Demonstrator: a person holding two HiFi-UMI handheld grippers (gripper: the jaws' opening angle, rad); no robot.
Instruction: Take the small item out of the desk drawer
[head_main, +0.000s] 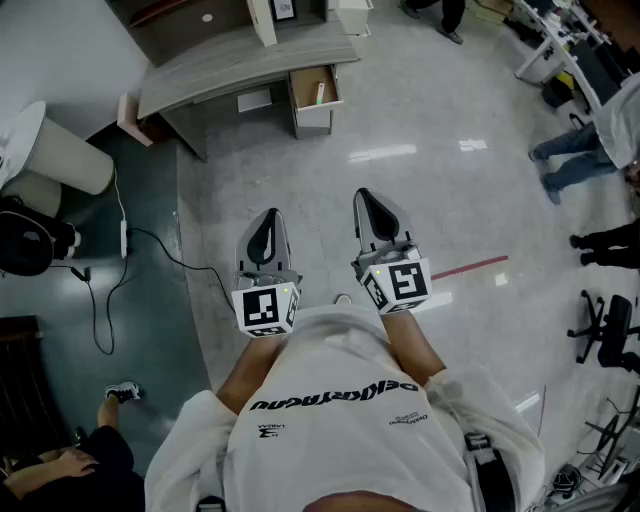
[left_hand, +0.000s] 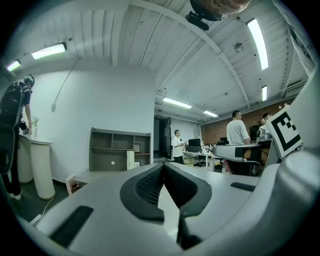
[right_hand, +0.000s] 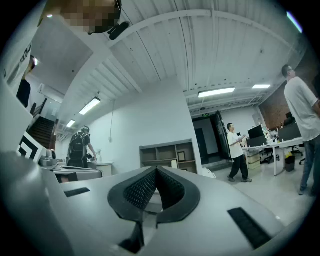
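The grey bench (head_main: 230, 65) stands at the far end of the floor (head_main: 330, 190), with an open shelf unit (left_hand: 120, 150) on its back edge. A few small things sit in the shelf compartments, too small to tell what they are. At the bench's right end the drawer (head_main: 313, 118) is pulled out. The small item (head_main: 320, 93), pale and narrow, lies inside it toward the right wall. Well apart from the bench, the left gripper (head_main: 268, 215) and right gripper (head_main: 363, 195) are held side by side over the floor. Both have their jaws closed together on nothing.
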